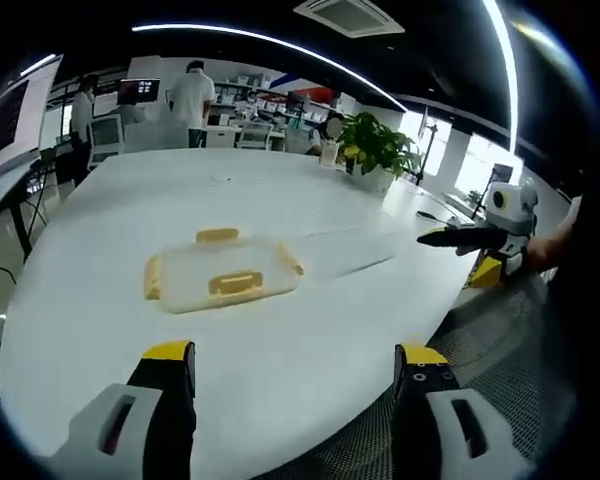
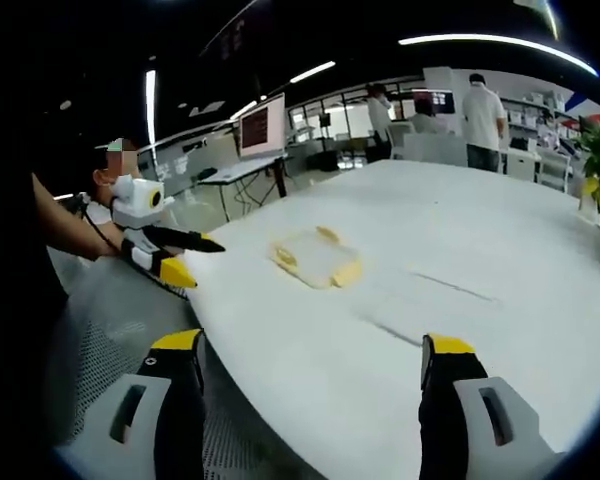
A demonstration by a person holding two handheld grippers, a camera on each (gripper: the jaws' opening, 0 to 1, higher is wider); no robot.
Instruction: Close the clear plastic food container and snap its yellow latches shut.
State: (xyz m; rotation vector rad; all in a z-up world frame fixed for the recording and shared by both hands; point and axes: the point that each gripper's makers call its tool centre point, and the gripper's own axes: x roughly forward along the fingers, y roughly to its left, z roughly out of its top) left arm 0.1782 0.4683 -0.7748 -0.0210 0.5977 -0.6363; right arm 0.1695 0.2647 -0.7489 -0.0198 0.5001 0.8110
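A clear plastic food container with yellow latches lies flat on the white table, its lid on top. In the right gripper view the same container sits farther off, near the table's edge. My left gripper hovers open over the near table edge, well short of the container, nothing between its jaws. My right gripper is open too, held off the table's edge and empty. Each gripper appears in the other's view: the right gripper at the right, the left gripper at the left, both held by a person's hands.
A potted green plant stands at the table's far side. Desks with monitors and standing people fill the room behind. A dark mesh floor mat lies beside the table. Broad bare tabletop surrounds the container.
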